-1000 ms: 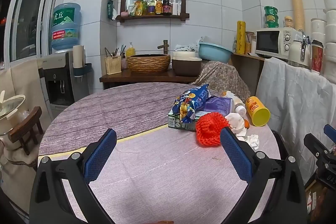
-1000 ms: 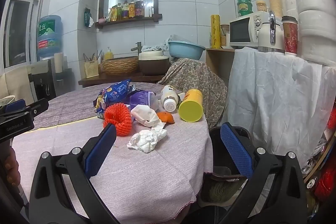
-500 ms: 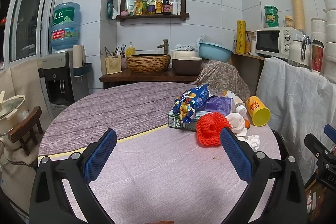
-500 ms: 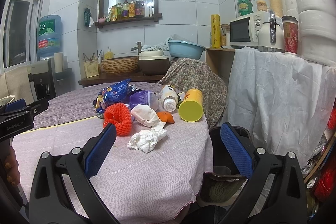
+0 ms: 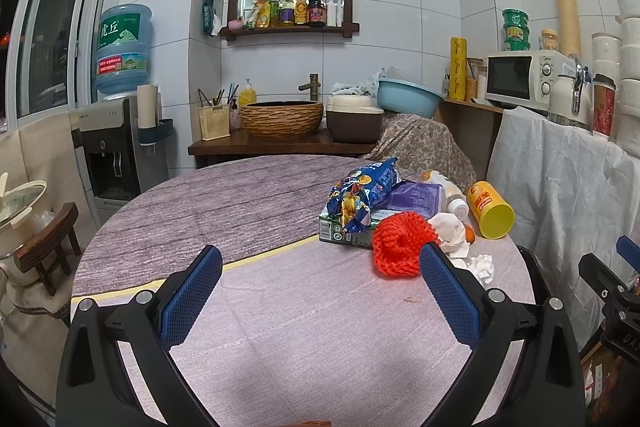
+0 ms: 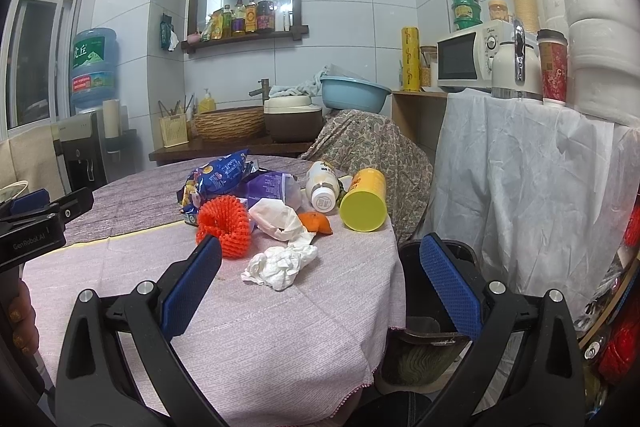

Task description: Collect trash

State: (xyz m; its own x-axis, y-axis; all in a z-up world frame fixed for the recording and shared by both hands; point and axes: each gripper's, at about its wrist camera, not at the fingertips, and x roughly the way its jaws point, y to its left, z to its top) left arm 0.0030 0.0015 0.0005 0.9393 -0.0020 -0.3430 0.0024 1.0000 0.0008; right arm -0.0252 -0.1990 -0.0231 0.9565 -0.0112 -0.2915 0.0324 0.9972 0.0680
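Hovering: left tongs (image 5: pixel 320 263) and right tongs (image 6: pixel 320 259) both spread apart, empty | trash heap (image 6: pixel 280 211) on desk (image 5: pixel 280 327) far right | left tongs marked "GenRobot.AI"

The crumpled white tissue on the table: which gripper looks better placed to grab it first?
Probably the right gripper: the crumpled tissue lies between its open jaws, with the bin just beside. The left gripper, also open, faces bare tablecloth, tissue off to its right.

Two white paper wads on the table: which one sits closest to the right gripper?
The crumpled tissue, lying alone on the cloth nearest the right gripper. The other, a larger wrapper, lies farther back against the orange peel.
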